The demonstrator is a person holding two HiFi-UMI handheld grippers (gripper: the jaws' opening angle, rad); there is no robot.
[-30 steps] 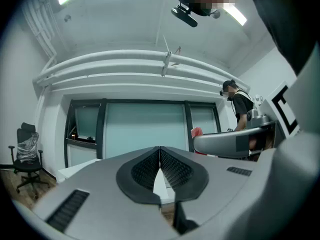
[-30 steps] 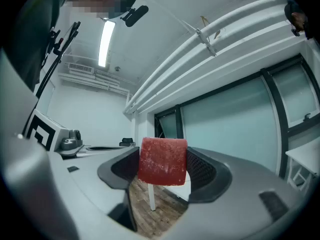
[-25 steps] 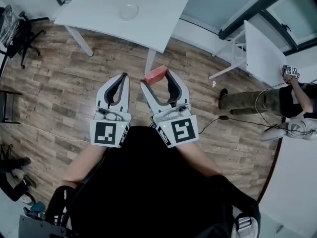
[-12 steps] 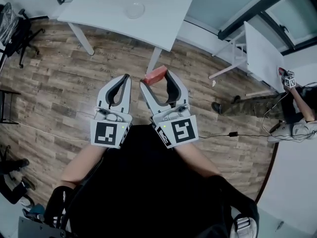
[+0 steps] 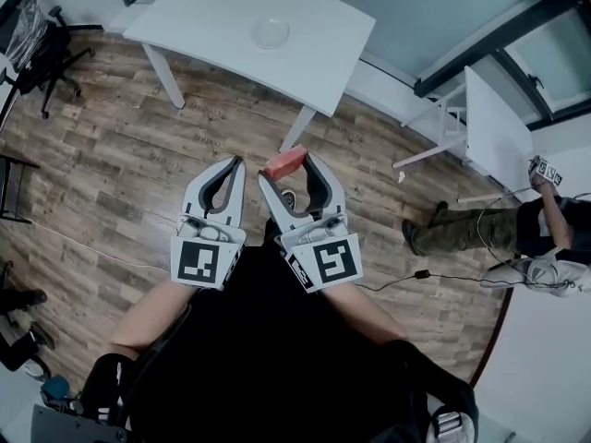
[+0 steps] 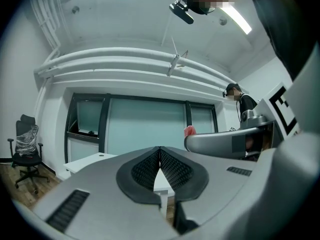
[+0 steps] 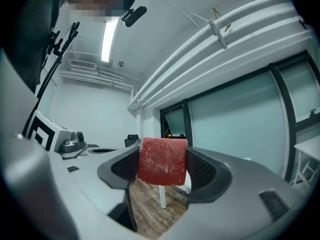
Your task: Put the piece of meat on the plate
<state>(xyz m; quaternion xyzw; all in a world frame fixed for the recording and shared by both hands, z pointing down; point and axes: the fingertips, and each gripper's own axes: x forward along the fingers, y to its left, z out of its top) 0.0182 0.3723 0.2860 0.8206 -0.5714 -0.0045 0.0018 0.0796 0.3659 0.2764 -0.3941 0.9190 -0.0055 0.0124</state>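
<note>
Over the floor (image 5: 111, 155), well short of the plate (image 5: 271, 32), the right gripper (image 5: 287, 167) pinches the meat (image 7: 162, 161), left gripper (image 5: 236, 161) clenched empty, so any slack could drop it.

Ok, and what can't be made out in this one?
The plate: too small in the head view to tell whether it is empty; absent from both gripper views.
The piece of meat: the right claw covers its sides in the right gripper view; the head view shows only one face.
The white table: the shut left claw blocks most of it in the left gripper view.
</note>
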